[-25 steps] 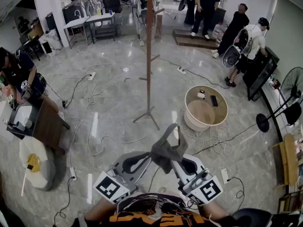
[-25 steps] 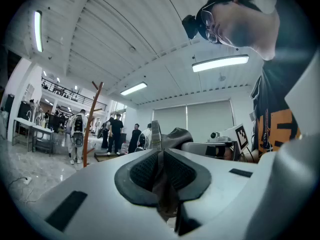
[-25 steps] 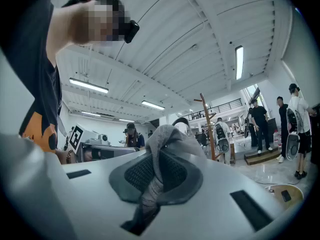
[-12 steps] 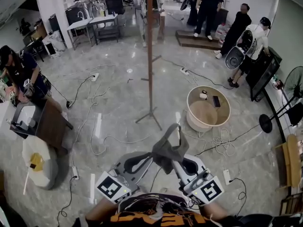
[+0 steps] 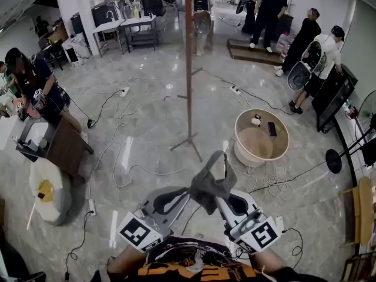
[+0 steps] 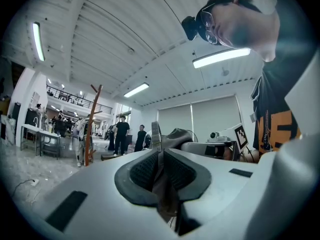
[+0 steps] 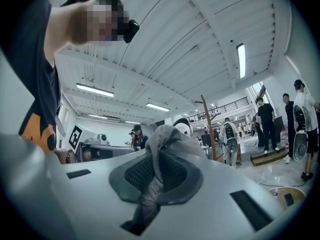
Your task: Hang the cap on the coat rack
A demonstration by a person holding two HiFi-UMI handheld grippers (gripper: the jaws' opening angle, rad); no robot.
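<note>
Left gripper [image 5: 183, 196] and right gripper [image 5: 220, 197] are each clamping the cap [image 5: 208, 184], which is hanging between them, well apart from the coat rack [image 5: 188, 69]. Suggesting: closing in first, holding the fabric spread, then lowering it over 1 peg [image 5: 197, 71].

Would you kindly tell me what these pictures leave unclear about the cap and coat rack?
Head view: the coat rack loses its top at the upper edge.
Gripper views: the cap is bunched between shut jaws, hiding its brim.
Head view: things in the round tub are too small.
</note>
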